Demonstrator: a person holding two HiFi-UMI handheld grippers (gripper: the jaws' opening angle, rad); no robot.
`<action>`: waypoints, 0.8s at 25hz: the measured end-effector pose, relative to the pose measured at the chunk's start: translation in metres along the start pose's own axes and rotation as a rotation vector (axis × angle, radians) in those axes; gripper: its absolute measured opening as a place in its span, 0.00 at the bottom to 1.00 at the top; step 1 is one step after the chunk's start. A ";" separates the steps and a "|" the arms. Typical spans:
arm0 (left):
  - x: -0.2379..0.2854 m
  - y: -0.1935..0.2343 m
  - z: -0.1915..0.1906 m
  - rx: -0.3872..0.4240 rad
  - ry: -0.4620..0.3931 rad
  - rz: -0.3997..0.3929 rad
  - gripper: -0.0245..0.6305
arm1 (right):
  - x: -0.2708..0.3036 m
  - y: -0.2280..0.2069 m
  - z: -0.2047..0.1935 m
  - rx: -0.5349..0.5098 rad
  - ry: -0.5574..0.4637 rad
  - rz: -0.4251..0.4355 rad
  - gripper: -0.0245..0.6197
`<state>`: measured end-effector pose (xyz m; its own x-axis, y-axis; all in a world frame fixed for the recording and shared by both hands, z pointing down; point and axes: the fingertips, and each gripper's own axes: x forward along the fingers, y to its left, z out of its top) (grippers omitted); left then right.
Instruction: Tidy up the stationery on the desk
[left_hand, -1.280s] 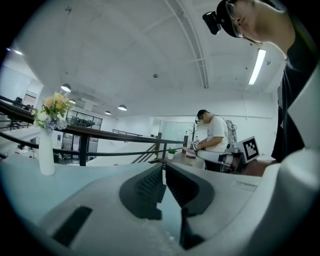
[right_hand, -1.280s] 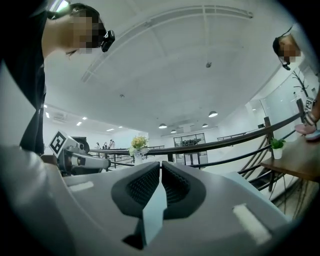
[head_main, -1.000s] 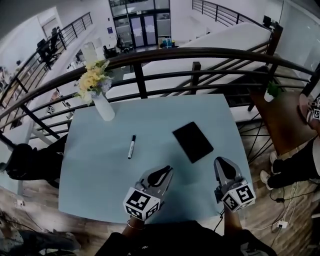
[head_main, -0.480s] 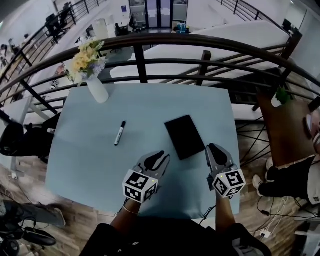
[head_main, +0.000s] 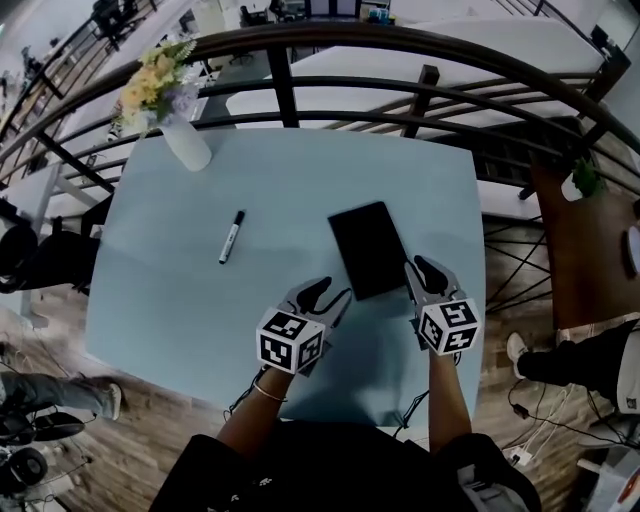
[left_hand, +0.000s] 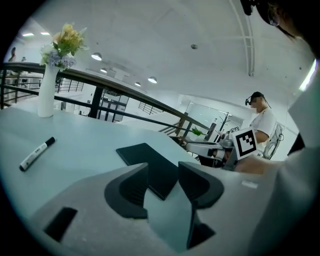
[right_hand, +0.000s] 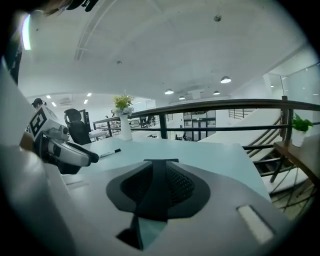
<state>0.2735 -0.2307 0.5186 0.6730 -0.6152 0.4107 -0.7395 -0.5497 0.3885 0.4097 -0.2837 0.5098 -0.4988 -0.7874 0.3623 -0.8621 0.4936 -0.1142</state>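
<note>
A black notebook (head_main: 368, 249) lies flat on the pale blue desk (head_main: 180, 300), and a black-and-white marker (head_main: 231, 237) lies to its left. My left gripper (head_main: 318, 293) sits just short of the notebook's near left corner, open and empty. In the left gripper view the notebook (left_hand: 150, 162) shows beyond the open left gripper (left_hand: 163, 172), with the marker (left_hand: 36, 153) far left. My right gripper (head_main: 425, 271) rests beside the notebook's near right edge. The right gripper (right_hand: 160, 167) has its pads pressed together with nothing between them, and the marker (right_hand: 110, 153) lies ahead to its left.
A white vase of flowers (head_main: 180, 135) stands at the desk's far left corner. A dark curved railing (head_main: 420, 45) runs behind the desk, with a drop beyond. The desk's right edge (head_main: 478, 260) is close to my right gripper. A person (left_hand: 260, 122) stands to the right.
Both grippers have moved forward over the desk and closed in on the notebook's near end. The head view has tipped further down. Notebook and marker look unmoved.
</note>
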 end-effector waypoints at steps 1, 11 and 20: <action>0.005 0.002 -0.005 -0.013 0.016 0.003 0.31 | 0.005 -0.003 -0.005 0.002 0.018 0.000 0.18; 0.051 0.025 -0.048 -0.194 0.139 0.031 0.38 | 0.040 -0.030 -0.057 0.015 0.200 0.000 0.23; 0.075 0.031 -0.073 -0.218 0.245 0.068 0.45 | 0.050 -0.037 -0.084 0.044 0.295 0.029 0.30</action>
<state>0.3024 -0.2526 0.6216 0.6252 -0.4774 0.6174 -0.7802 -0.3625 0.5098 0.4243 -0.3101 0.6100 -0.4818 -0.6285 0.6106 -0.8540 0.4931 -0.1662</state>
